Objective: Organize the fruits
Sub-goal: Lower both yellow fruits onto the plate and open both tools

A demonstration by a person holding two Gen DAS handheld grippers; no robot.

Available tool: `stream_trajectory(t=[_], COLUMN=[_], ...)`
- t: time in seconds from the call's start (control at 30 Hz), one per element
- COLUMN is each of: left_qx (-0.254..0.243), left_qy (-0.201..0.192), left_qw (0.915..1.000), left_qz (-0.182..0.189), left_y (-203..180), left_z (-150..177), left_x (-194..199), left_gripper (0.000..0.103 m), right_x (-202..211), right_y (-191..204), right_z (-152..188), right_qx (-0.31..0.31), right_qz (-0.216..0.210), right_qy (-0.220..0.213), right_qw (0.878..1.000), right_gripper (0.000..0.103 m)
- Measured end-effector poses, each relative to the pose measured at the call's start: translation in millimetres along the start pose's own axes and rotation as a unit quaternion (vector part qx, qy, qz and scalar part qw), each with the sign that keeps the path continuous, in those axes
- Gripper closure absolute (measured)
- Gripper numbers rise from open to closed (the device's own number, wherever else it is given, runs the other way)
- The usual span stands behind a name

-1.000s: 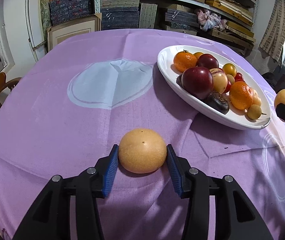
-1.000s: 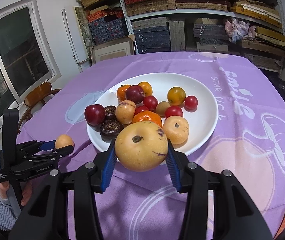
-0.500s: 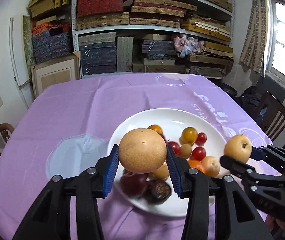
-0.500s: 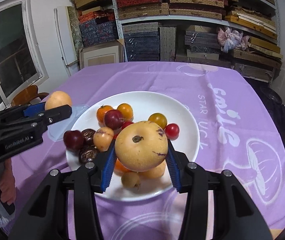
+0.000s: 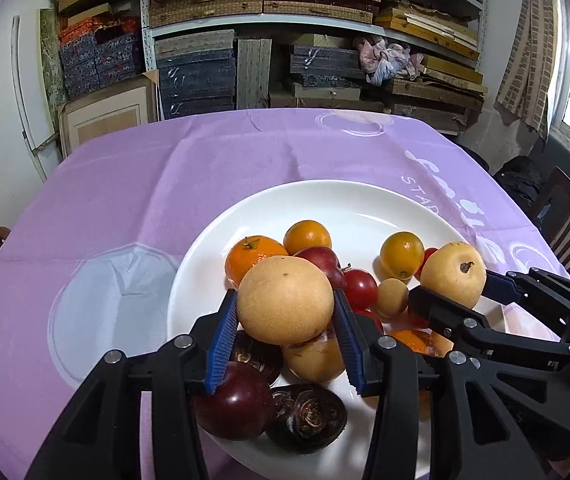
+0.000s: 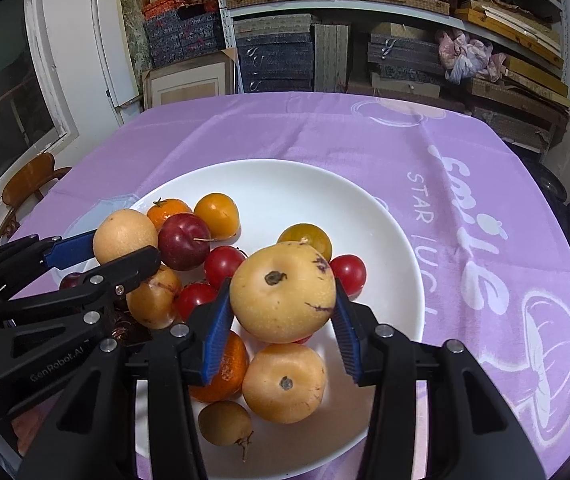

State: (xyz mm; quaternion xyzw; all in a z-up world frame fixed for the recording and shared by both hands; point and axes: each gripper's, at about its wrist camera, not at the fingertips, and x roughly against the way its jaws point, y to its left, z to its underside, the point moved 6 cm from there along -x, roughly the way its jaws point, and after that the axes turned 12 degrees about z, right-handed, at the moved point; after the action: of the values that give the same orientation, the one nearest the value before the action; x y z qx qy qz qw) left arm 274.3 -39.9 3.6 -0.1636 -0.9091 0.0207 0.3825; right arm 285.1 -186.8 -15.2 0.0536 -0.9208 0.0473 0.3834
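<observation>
Both tongs hover over the plate (image 6: 385,216), which sits mid-surface. The left tongs (image 5: 285,306) clamp a tan pear (image 5: 285,300); the right tongs (image 6: 283,298) clamp a yellow pear (image 6: 283,292) (bruised). Delivery step: next, lower each onto bare plate and release gently.

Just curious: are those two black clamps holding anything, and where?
Left gripper pinches a round tan pear by its sides; right gripper a yellow spotted pear likewise.

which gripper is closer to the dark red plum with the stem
Left. The left gripper, holding a tan pear, sits right beside the plum, nearly touching it. The right gripper holds its yellow pear farther off, past the red tomatoes.
</observation>
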Motion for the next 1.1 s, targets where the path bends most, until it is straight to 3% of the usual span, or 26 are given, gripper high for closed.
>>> stream_trajectory(t=[0.17, 0.3, 0.47, 0.87, 0.97, 1.1], left_qx=[-0.006, -0.001, -0.001, 0.009, 0.017, 0.029], left_qy=[-0.011, -0.019, -0.033, -0.049, -0.052, -0.048], left_qw=[0.9998, 0.9997, 0.9992, 0.9982, 0.9978, 0.9976], left_qz=[-0.015, -0.017, -0.025, -0.033, -0.037, -0.040], left_y=[-1, 1, 1, 3, 6, 10], left_z=[4, 7, 14, 48, 62, 84], left_x=[7, 21, 44, 98, 109, 118], left_gripper=[0.055, 0.056, 0.056, 0.055, 0.050, 0.045], right_x=[9, 25, 49, 111, 123, 132], right_y=[0, 0, 2, -1, -3, -4], right_z=[0, -2, 8, 68, 84, 101], right_qx=[-0.002, -0.003, -0.005, -0.029, -0.040, -0.046], right_qz=[0.001, 0.005, 0.003, 0.008, 0.010, 0.020], right_qy=[-0.014, -0.030, -0.045, -0.076, -0.086, -0.103], right_qw=[1.000, 1.000, 0.999, 0.997, 0.995, 0.993], right_gripper=[0.055, 0.045, 0.045, 0.034, 0.032, 0.020])
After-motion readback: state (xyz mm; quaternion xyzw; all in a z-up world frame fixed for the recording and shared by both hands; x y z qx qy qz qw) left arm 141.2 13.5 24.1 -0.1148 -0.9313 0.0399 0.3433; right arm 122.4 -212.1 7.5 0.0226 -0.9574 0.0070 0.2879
